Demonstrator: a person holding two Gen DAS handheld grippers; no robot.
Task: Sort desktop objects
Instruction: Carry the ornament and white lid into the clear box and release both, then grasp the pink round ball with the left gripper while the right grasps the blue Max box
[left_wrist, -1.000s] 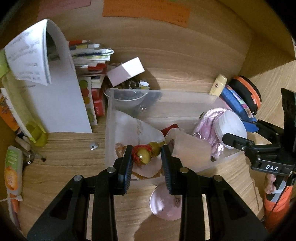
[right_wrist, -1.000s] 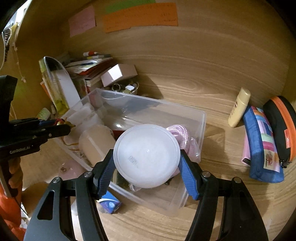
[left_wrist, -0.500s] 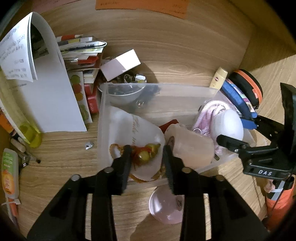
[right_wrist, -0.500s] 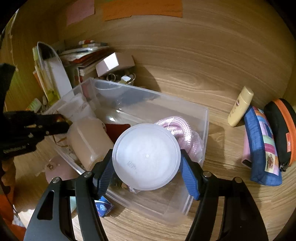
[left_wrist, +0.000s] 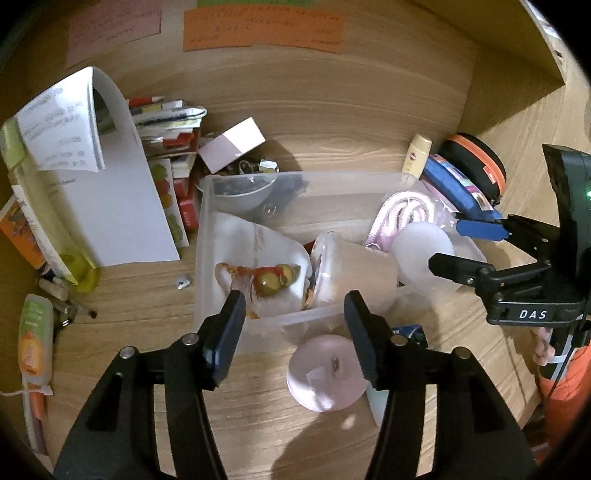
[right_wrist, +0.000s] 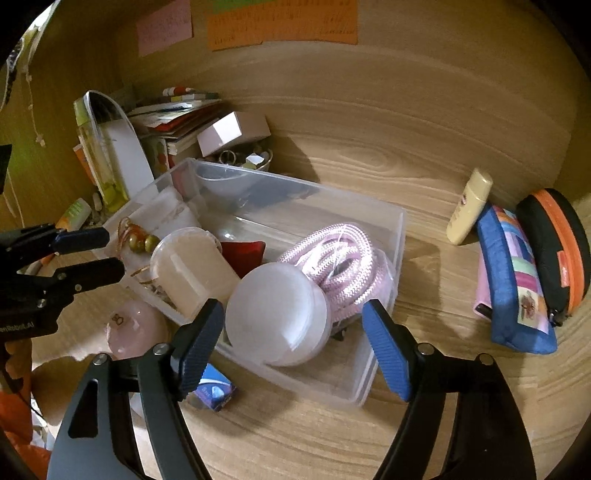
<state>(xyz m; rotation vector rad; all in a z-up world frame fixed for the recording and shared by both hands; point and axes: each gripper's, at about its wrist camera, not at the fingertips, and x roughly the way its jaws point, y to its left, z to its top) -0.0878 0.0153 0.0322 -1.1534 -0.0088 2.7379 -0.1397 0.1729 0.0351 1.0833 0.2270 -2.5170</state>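
While both jaws had just been spreading, let go: right gripper off white round lid, mid-frame. Left gripper hung free below bead charm, charm dropped in clear bin.

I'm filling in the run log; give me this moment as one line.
left gripper: open, just released bead charm in clear bin | right gripper: open, just released round white container in bin

A clear plastic bin stands on the wooden bench. Inside lie a green-and-red bead charm on a white pouch, a frosted jar tipped on its side, a coiled pink rope, and a round white lid leaning against the rope.
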